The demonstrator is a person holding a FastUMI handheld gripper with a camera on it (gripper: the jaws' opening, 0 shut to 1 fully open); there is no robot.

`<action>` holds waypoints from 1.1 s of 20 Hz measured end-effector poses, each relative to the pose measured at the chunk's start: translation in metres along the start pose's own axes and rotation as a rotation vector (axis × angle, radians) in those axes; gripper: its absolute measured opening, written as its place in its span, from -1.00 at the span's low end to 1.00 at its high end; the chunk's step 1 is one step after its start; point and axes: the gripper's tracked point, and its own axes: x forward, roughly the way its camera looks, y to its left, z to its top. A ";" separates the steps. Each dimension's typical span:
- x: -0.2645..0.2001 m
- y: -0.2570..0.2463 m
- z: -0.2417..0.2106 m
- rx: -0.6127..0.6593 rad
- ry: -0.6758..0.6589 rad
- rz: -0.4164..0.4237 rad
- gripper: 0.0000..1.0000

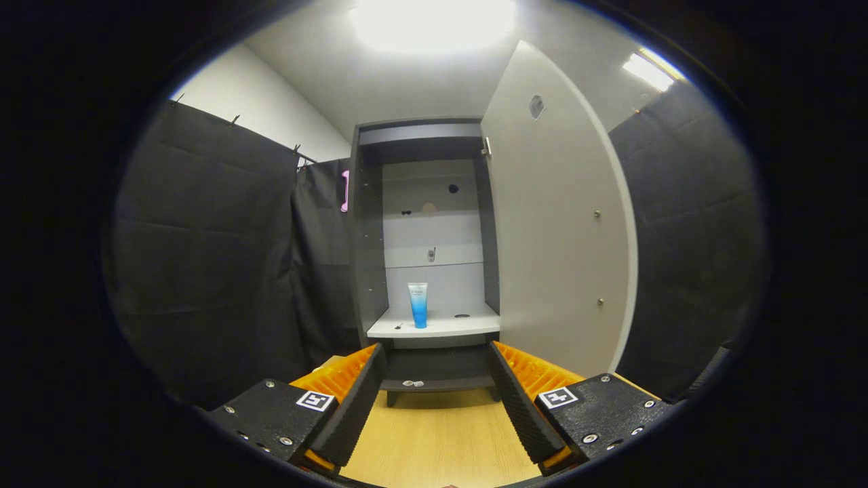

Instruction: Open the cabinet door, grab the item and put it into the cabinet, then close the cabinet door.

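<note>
Grey board makes up the one cabinet (pixel 424 230), which stands straight ahead against the dark cloth wall (pixel 203 257) of the booth. Its single door (pixel 556 224) is swung wide open to the cabinet's right, showing its pale inner face with two small fittings near the free edge. Inside the cabinet there is one pale shelf (pixel 434 327) at about mid-height, and on it stands one tube (pixel 418 305), upright on its cap, white at the top and blue toward the bottom, a little left of the shelf's middle. Two small dark bits lie on the same shelf, one left of the tube and one to its right; what they are cannot be told. Below that shelf is a lower dark compartment with a small pale object on its floor, too small to identify. The back panel of the cabinet carries a few small holes and fittings.

A light wooden tabletop (pixel 441 440) runs from the foot of the cabinet toward the camera. The tongs (pixel 437 369) hover over this wood, well short of the cabinet, with both fingers spread wide apart. Nothing sits between them and they touch nothing; the lower part of the cabinet shows through the gap. Each finger body bears one square black-and-white marker, two in all. The tube is well beyond the fingertips, up inside the cabinet.
</note>
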 end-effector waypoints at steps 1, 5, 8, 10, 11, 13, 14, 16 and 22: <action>-0.006 -0.010 -0.002 0.002 -0.004 -0.020 0.87; -0.026 -0.049 -0.005 0.007 -0.001 -0.098 0.87; -0.040 -0.087 0.003 0.009 -0.020 -0.178 0.87; -0.047 -0.118 0.007 0.006 -0.024 -0.249 0.87; -0.049 -0.132 0.009 0.005 -0.027 -0.286 0.87; -0.050 -0.162 0.015 0.001 -0.026 -0.358 0.87; -0.049 -0.177 0.018 -0.005 -0.025 -0.392 0.87; -0.039 -0.208 0.028 -0.019 -0.017 -0.454 0.87; 0.002 -0.259 0.051 -0.048 -0.030 -0.572 0.87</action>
